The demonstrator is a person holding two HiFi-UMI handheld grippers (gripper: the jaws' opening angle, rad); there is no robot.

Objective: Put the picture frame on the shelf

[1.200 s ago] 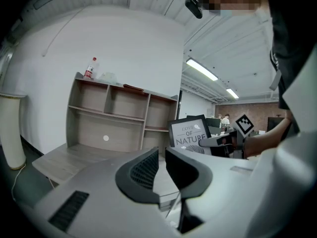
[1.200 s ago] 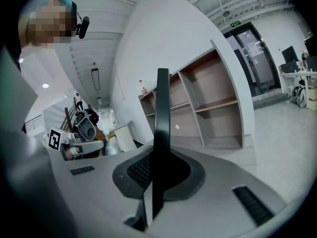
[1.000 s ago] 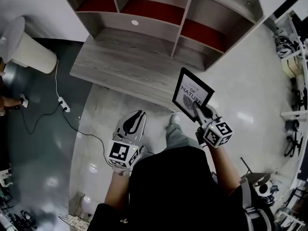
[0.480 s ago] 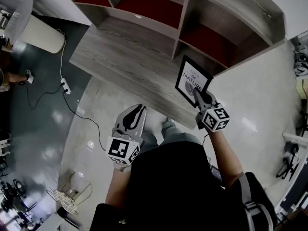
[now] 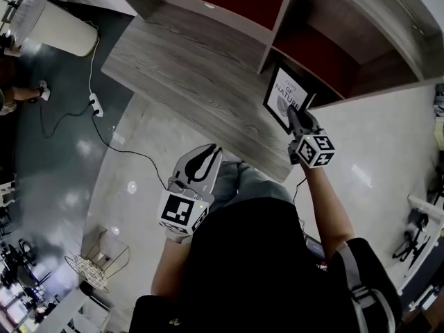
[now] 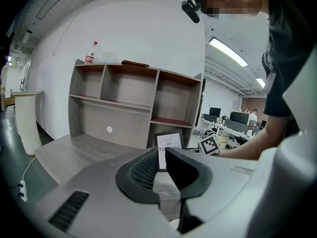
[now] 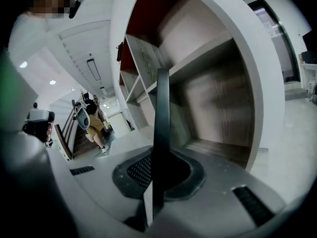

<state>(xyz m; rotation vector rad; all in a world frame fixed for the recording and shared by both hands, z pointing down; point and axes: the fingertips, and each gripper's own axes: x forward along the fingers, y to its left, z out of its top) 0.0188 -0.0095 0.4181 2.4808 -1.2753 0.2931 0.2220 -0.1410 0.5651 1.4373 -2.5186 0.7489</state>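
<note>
Two tools, one load. The right tool [image 5: 296,116] is clamped tight on the near edge of the picture frame [image 5: 286,97]. It holds the frame upright at the mouth of the shelf's [image 5: 277,23] lower right compartment, probably so it goes in standing. The left tool [image 5: 211,151] hangs well back from the shelf, short of the bench [image 5: 194,68], jaws barely apart and empty. The right gripper view gives only the frame's black rim, edge-on. The left gripper view shows its printed face.

black picture frame [image 5: 286,97], grey-wood shelf [image 5: 187,68] — red inside
</note>
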